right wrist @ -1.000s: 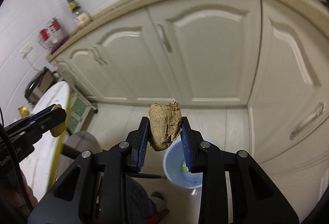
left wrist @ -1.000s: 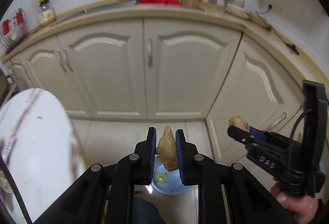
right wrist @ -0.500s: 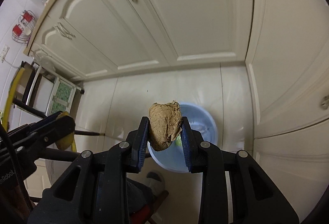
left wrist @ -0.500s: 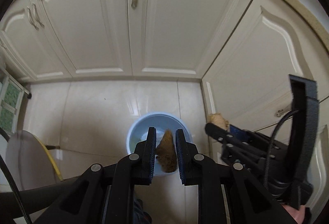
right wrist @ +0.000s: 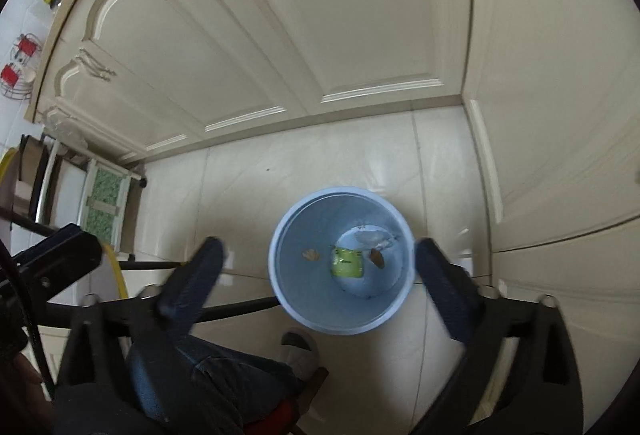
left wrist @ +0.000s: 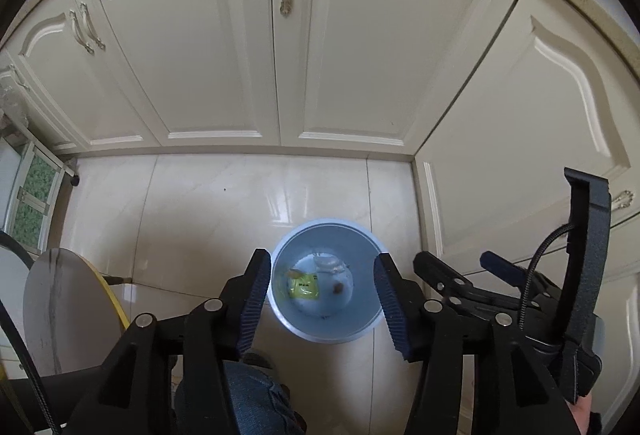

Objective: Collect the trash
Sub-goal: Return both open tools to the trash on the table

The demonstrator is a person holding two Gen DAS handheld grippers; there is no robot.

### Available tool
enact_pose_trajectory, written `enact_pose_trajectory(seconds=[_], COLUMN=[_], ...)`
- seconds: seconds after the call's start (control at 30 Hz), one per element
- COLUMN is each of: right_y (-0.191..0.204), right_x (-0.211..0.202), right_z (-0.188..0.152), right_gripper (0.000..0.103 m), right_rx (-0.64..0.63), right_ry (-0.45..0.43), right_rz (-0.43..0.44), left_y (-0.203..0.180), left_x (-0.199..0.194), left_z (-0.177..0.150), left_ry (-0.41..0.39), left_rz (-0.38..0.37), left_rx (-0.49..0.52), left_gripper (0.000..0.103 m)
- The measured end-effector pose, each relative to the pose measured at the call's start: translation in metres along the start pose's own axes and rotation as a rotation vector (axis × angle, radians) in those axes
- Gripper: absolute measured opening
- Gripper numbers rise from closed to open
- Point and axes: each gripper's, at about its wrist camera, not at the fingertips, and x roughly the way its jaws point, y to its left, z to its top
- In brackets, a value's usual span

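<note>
Cream cupboards [left wrist: 224,47] stand behind a shiny tiled floor [left wrist: 208,203]; on it sits a blue bin [left wrist: 326,331]; the left gripper [left wrist: 320,299] and right gripper [right wrist: 316,275] hang over it, jaws just opened wide, holding nothing; brown scraps [right wrist: 376,258] and a yellow wrapper [left wrist: 304,285] lie inside the bin.

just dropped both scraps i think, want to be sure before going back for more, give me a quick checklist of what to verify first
1. Left gripper empty, jaws just opened: ok.
2. Right gripper empty, jaws just opened wide: ok.
3. Both grippers above the blue bin: ok.
4. Brown scraps inside the bin: two small brown pieces show near the green wrapper; whether these are the dropped ones: cannot tell.
5. Nothing spilled on the floor around the bin: ok where visible.
</note>
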Motion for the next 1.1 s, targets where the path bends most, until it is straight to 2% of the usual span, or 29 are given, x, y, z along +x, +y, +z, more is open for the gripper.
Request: enact_pose_trajectory(seconds=[0.13,0.2,0.4,0.67,0.87,1.0,1.1], right_y=[0.001,0.003,0.019,0.068,0.123,0.173,0.212], right_x=[-0.013,-0.024,-0.07,-0.15,-0.203,-0.233,-0.252], right_z=[-0.001,-0.001,-0.002,-0.009,-0.019,-0.03,-0.041], right_gripper=[0.103,0.103,0.103,0.103,0.103,0.103,0.103], right_rx=[0.013,0.019,0.027,-0.012,-0.097,-0.175,-0.246], right_ry=[-0.015,-0.031,-0.11,-0.257,-0.354,-0.409,-0.441], right_rz=[-0.025,-0.037,-0.035,0.021,0.059,0.09,0.124], left_y=[-0.009,-0.01,0.009,0.036,0.071,0.09,0.096], left_x=[-0.011,-0.021,-0.068,-0.146,-0.22,-0.279,-0.322], left_z=[0.002,0.0,-0.017,-0.045,-0.093,-0.135,-0.18], left_ry=[-0.057,-0.093,-0.201,-0.363,-0.488,-0.571,-0.623], left_rz=[0.022,0.046,0.043,0.085,0.139,0.215,0.279], left_rx=[0.022,0.036,0.018,0.008,-0.054,-0.1,-0.131], left_gripper=[0.067,0.072,0.086,0.087,0.087,0.091,0.095])
